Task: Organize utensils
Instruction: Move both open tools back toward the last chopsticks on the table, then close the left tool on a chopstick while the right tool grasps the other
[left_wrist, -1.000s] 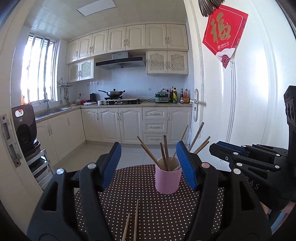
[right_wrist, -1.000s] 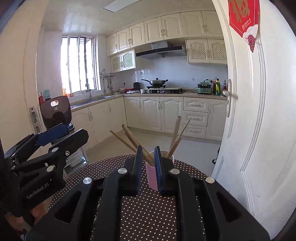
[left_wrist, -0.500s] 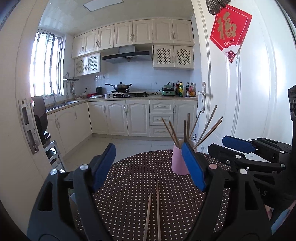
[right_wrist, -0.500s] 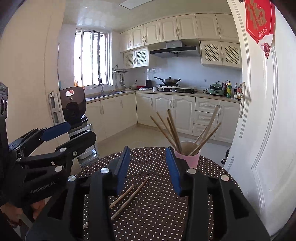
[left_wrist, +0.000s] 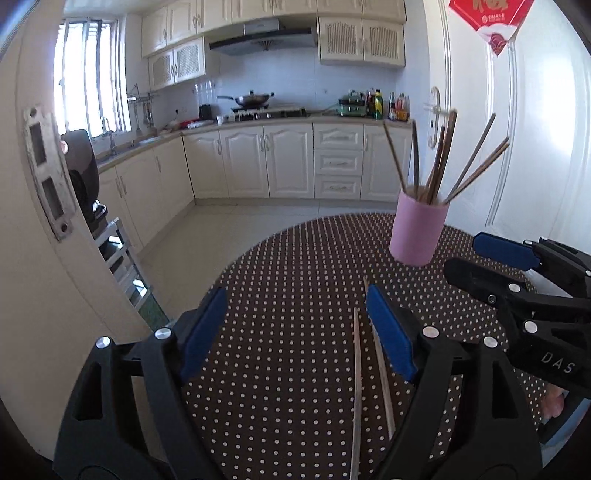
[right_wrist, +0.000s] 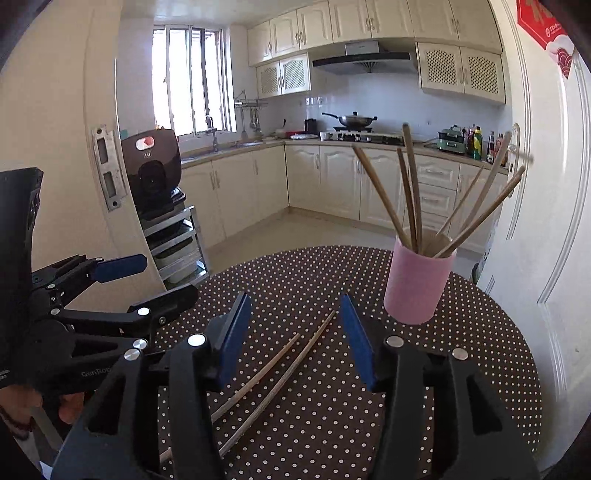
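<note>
**Two loose chopsticks lay before the opening grippers**

A round table (right_wrist: 480, 354) in a brown polka-dot cloth stood by the kitchen doorway. The left gripper (left_wrist: 291, 332) and right gripper (right_wrist: 295, 338) hovered over its near part, jaws opening and empty. At far right stood a pink cup (right_wrist: 419, 284) of chopsticks (right_wrist: 410, 192). Two loose chopsticks (right_wrist: 280, 373) lay near, between the right gripper's fingers.

Your left gripper (left_wrist: 295, 328) and right gripper (right_wrist: 293, 338) are alike: black skeletal frames with cut-out windows, silver round screw heads at the pivots, flat blue pads (left_wrist: 388, 332) on the fingers. White lettering on the side casings, only partly legible.
</note>
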